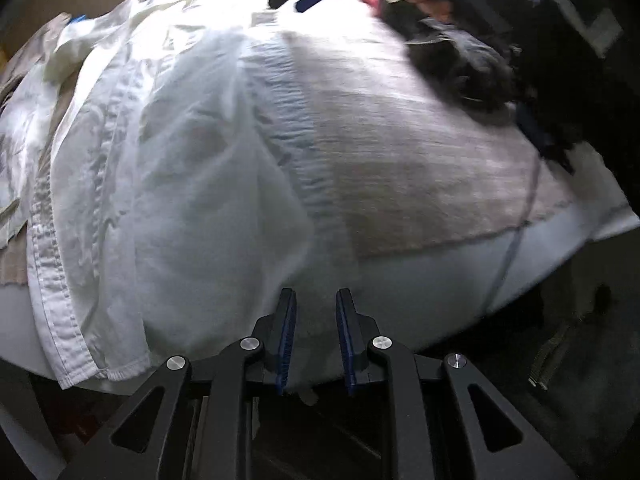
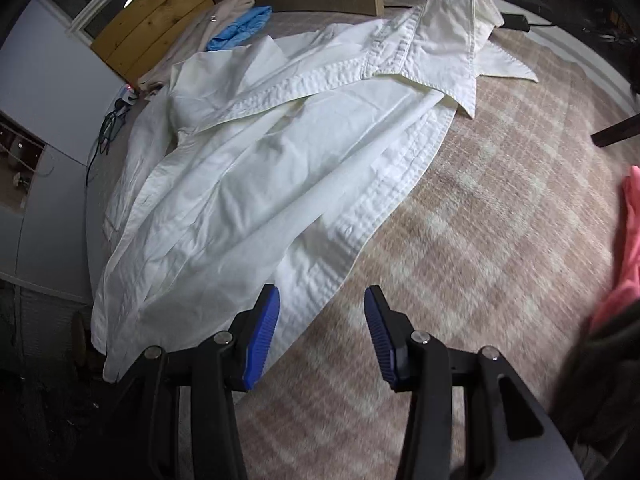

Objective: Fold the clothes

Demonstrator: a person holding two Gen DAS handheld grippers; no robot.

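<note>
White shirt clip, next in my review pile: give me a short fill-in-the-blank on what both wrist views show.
1. The white shirt lies spread on a checked cloth, its collar at the ____ end from the right gripper.
2. The jaws of both grippers stand ____, with nothing between them.
3. At the right edge of the right wrist view lies a ____ garment.
4. The left gripper hovers by the shirt's ____ edge.

Missing words: far; open; pink; near
</note>
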